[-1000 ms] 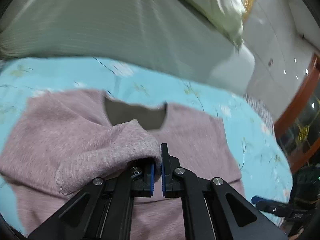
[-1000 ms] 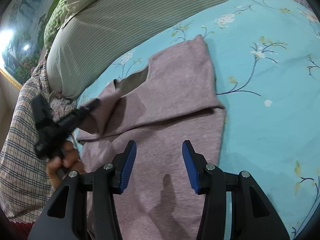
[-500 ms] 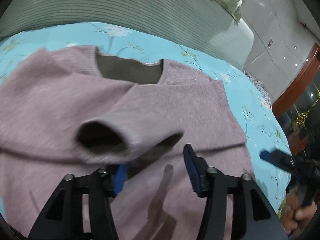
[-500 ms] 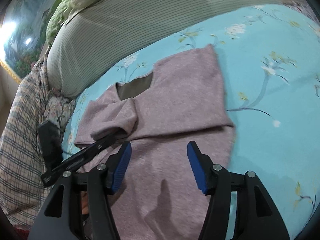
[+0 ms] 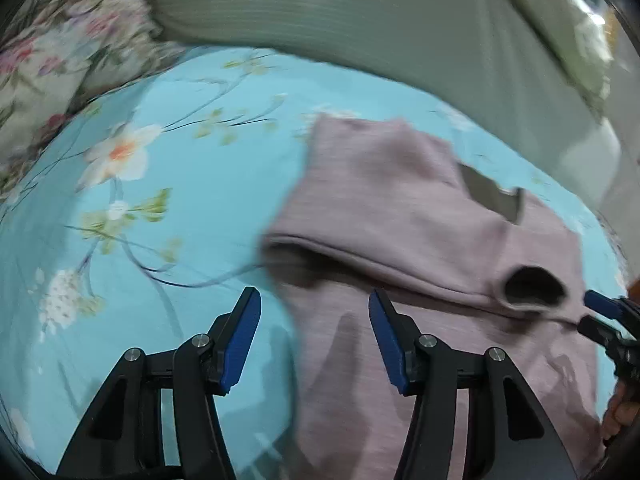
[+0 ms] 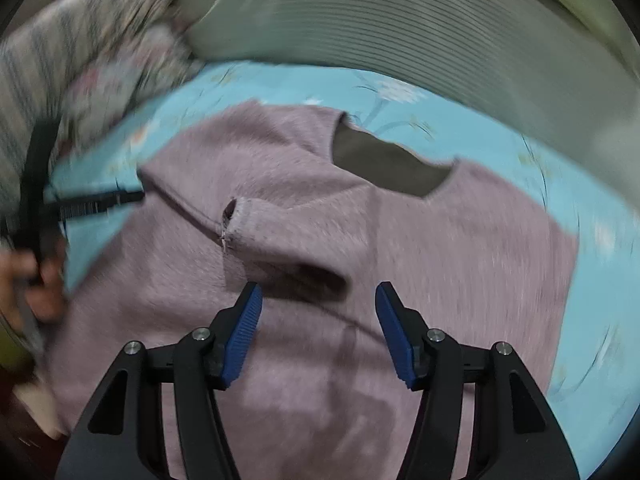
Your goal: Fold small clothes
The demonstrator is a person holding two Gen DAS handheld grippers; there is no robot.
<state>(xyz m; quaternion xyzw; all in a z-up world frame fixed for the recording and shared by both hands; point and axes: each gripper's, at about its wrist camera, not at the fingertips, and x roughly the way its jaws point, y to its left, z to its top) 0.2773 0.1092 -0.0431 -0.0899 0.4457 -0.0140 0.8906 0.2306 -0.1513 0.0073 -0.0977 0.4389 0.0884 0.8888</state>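
Note:
A mauve knit sweater lies face up on the turquoise floral sheet, neckline toward the pillows. Both sleeves are folded across its chest; one cuff gapes open. My left gripper hangs open above the sweater's left edge, its pads touching nothing. Over the sweater's middle, just short of the folded sleeves, is my right gripper; its jaws are opening and only flat knit lies below. Each gripper shows at the edge of the other view: the right gripper and the left gripper.
A long striped grey-green bolster runs along the far side of the sheet. A floral pillow and a plaid cloth lie at the far left. A hand holds the left gripper.
My left gripper has let go of the sleeve cuff, which now lies across the chest, and has swung left to the sweater's edge. My right gripper opened wider and turned over the sweater's middle.

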